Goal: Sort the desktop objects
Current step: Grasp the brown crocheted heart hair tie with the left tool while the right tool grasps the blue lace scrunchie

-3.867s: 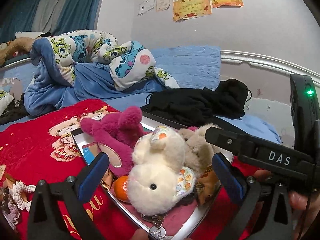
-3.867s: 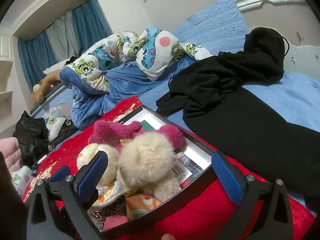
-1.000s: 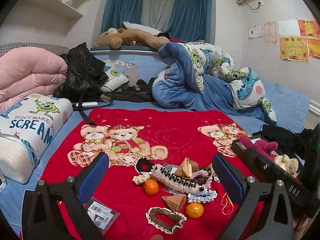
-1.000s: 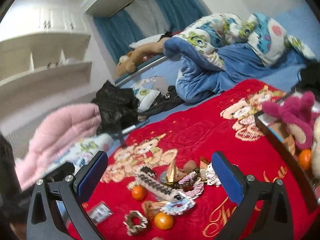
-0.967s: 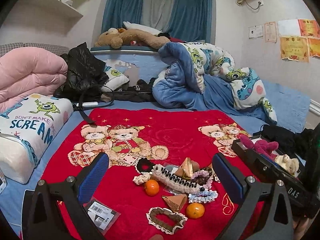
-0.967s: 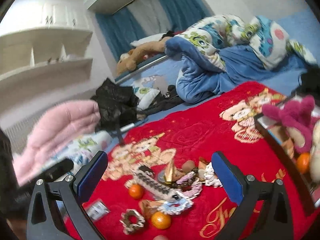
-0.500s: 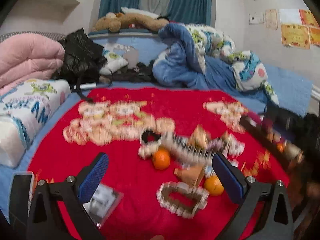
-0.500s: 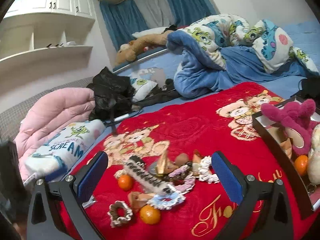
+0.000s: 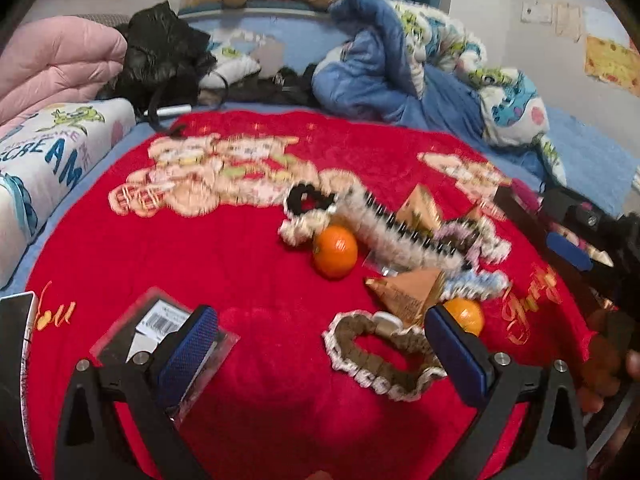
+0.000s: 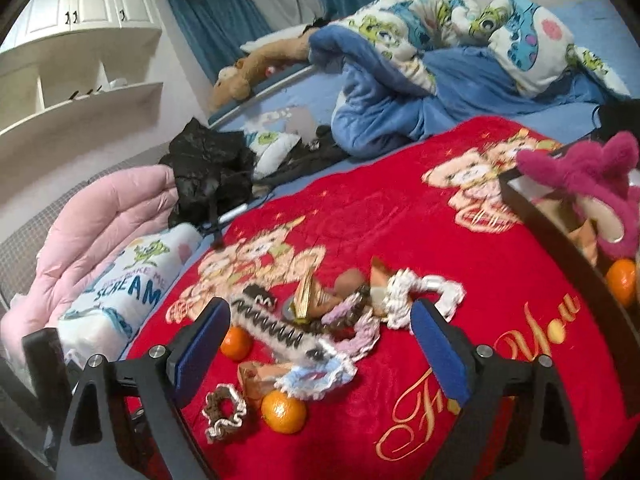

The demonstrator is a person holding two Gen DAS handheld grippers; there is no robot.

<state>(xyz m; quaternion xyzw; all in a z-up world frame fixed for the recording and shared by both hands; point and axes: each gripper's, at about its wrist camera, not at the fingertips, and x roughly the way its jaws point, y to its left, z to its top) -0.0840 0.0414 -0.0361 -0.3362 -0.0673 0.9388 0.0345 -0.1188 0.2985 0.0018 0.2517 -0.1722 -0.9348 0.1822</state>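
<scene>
Looking through the right wrist view, we alone see the dark tray (image 10: 560,236) at far right holding a pink plush (image 10: 592,176) and an orange (image 10: 622,282). A second ago we hung higher. Our left gripper (image 9: 320,356) stands spread; our right gripper (image 10: 320,344) is closing, empty, over the scrunchies (image 10: 312,376) mid-blanket.

- On the white pillow (image 10: 132,292) at my left I read "SCREAM" in big blue capitals, with a smaller line above it that seems to say "MAKE ME".
- From the left wrist camera the same pillow (image 9: 52,152) shows "SCREAM" again, partly cut off.
- On the red blanket (image 10: 500,360) I read gold script "You", with another word below starting with "F".
- The clear packet (image 9: 160,320) carries a barcode label, too blurred for me to read.
</scene>
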